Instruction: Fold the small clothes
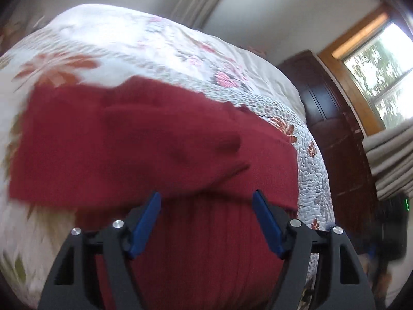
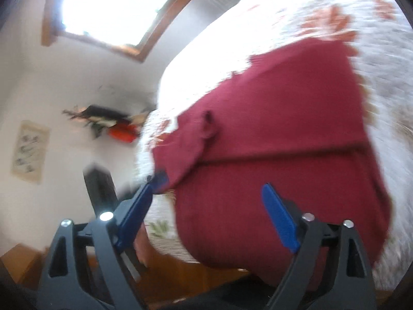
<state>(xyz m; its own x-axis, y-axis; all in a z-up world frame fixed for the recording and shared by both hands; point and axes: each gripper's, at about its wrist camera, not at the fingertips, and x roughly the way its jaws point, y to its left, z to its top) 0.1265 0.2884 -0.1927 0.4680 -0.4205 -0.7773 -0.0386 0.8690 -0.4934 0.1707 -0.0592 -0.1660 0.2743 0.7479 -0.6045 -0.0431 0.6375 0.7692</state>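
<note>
The dark red garment [image 1: 144, 139] lies on the floral quilt [image 1: 108, 41], one flap already turned over toward twelve o'clock, so I'd judge the folding partly done. Both the left gripper [image 1: 206, 201] and right gripper [image 2: 214, 188] gape wide, holding nothing.

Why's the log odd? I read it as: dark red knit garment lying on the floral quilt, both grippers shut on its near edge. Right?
Not quite. Both grippers are open and hold nothing: the left gripper and right gripper each show their blue fingers spread, in their own wrist views. The rest stands: the dark red knit garment lies on the floral quilt.
</note>
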